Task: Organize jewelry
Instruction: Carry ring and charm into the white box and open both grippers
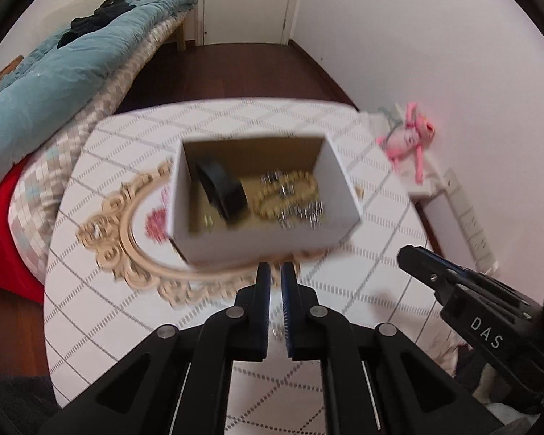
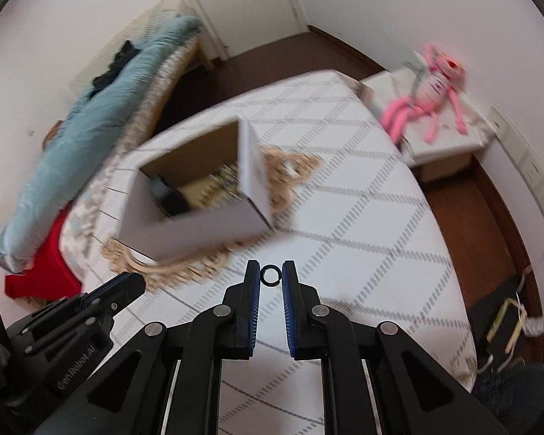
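Right tongs (image 2: 271,277) pinched a small dark ring (image 2: 270,274) at their tips, short of the white box (image 2: 196,228); left tongs (image 1: 276,277) looked clenched, seemingly empty.

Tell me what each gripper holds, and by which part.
The right gripper pinches a small black ring by its outer edge at the fingertips. The left gripper holds nothing.

1 box (image 1: 257,233), 1 tray (image 1: 127,217), 1 ring (image 2: 270,274), 2 tongs (image 2: 271,275).

A pink plush toy (image 2: 431,98) sits on a side table (image 2: 449,145); a teal duvet (image 1: 58,72) covers the bed.
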Available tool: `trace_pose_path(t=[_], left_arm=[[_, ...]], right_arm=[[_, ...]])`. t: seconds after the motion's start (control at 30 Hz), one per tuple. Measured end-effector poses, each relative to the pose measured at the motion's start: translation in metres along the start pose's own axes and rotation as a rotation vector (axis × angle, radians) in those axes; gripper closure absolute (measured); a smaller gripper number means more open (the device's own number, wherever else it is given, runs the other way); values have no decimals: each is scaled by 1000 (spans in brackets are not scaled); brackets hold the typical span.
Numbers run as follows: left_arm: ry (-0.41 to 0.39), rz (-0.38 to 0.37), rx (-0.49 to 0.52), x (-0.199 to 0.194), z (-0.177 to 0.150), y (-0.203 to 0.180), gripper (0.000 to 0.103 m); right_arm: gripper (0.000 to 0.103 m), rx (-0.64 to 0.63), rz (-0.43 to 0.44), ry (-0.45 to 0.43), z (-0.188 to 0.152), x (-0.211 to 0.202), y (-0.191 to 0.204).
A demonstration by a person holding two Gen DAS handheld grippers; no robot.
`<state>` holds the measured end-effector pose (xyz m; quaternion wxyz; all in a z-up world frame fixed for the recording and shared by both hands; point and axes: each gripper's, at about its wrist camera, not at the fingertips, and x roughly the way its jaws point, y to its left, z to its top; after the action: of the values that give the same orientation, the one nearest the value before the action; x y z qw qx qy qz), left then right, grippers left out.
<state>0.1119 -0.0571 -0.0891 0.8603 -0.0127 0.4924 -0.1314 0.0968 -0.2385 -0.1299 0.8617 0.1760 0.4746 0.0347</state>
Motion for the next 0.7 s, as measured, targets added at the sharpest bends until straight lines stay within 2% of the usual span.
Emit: trace_pose_path(t=[0.13, 0.2, 0.37, 0.6, 0.67, 0.7], left_arm=[[1, 23, -14, 6, 34, 15, 99], [17, 36, -32, 16, 50, 28, 99], [89, 49, -63, 46, 74, 52, 99], [171, 51, -133, 66, 87, 70, 96], [176, 63, -138, 67, 88, 74, 95], [174, 75, -136, 66, 88, 74, 93]], right_arm=[[90, -62, 60, 2, 46, 8, 29], [90, -91, 63, 17, 63, 18, 39], [90, -136, 66, 128, 104, 69, 59], [89, -135, 98, 290, 120, 124, 71], [86, -139, 102, 295, 125, 129, 71], [73, -138, 99, 287, 127, 129, 71]])
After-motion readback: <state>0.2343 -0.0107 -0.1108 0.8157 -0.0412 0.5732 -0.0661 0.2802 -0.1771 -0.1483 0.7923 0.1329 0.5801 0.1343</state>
